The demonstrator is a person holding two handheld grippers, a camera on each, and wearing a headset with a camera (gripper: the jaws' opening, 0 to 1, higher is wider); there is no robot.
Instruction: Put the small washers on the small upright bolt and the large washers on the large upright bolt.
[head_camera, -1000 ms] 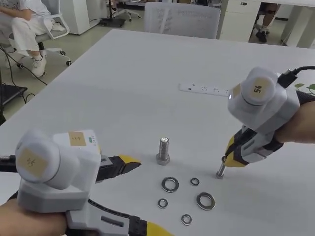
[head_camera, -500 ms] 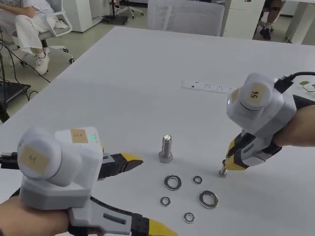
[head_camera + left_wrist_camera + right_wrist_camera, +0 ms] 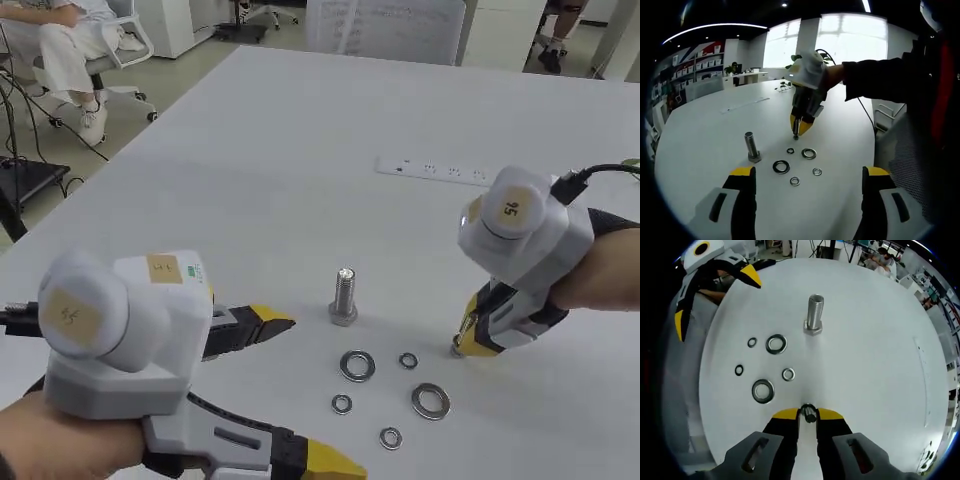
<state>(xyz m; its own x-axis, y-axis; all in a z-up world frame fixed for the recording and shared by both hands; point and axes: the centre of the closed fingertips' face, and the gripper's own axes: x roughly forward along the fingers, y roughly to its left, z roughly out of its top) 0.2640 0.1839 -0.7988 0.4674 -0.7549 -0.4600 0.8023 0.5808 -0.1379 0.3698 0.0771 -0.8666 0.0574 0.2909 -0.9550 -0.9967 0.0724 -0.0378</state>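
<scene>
Five washers loose on table, lower centre; right claw clamped on small bolt; left claw wide open, empty.

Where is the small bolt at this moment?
The small bolt is clamped between the right gripper's jaws, standing on the table in the head view's right half, right of the loose washers and apart from the large bolt.

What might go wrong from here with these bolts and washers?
The small bolt stands pinched in the shut right gripper; letting go may tip it. The washers lie flat and close together, so the open left gripper may slip or scatter them. The large bolt stands free beside them, and a reaching gripper might knock it over.
</scene>
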